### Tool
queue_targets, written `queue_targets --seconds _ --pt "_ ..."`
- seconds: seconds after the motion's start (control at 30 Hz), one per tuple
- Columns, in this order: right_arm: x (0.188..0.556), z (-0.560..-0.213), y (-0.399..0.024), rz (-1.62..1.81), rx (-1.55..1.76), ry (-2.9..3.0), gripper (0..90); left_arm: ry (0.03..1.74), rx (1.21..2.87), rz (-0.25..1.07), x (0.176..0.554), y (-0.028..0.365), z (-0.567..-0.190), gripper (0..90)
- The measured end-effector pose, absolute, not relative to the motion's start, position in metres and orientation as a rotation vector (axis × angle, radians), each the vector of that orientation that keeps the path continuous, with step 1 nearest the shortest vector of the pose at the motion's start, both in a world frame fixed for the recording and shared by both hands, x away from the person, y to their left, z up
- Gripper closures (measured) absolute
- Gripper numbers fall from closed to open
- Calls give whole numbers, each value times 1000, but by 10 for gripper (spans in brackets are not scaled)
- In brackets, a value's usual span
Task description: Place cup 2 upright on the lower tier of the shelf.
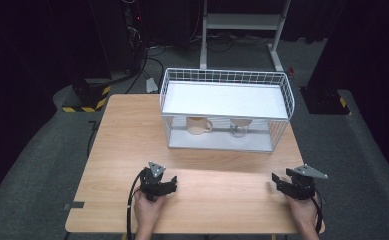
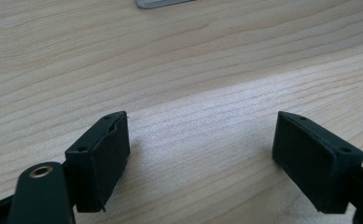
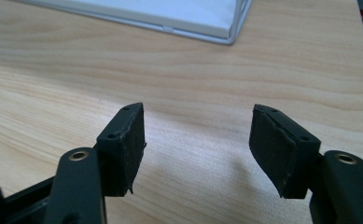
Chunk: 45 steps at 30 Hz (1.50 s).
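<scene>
Wood tabletop (image 1: 222, 190) in dark room, wire rack (image 1: 227, 107) long axis crosswise, my left tongs (image 1: 168, 182) and right tongs (image 1: 278, 181) wide open, empty.

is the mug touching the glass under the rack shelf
Apart. The high view shows the mug and the glass with bare rack floor between them.

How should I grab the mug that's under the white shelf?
Go for the handle. The mug stands upright on the lower level of the wire rack, and its handle sticks out to the right. The shelf above blocks a reach from the top, so I'd come in low through the open front. The right gripper is probably handier, since the handle points toward its side.
</scene>
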State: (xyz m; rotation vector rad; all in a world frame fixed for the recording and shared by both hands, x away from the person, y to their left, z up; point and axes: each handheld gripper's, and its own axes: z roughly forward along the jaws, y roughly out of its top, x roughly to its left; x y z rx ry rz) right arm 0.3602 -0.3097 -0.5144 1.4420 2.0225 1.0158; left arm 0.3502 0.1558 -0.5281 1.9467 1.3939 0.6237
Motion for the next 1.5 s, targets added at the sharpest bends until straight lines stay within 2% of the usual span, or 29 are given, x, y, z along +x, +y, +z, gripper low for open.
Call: queue_targets --seconds 0.87,1.5 --pt "367 -523 -305 878 1445 2074 295 1394 1946 626 350 156 -528 193" --pt "368 -523 -305 877 1444 2075 290 1394 1947 620 351 156 -528 190"
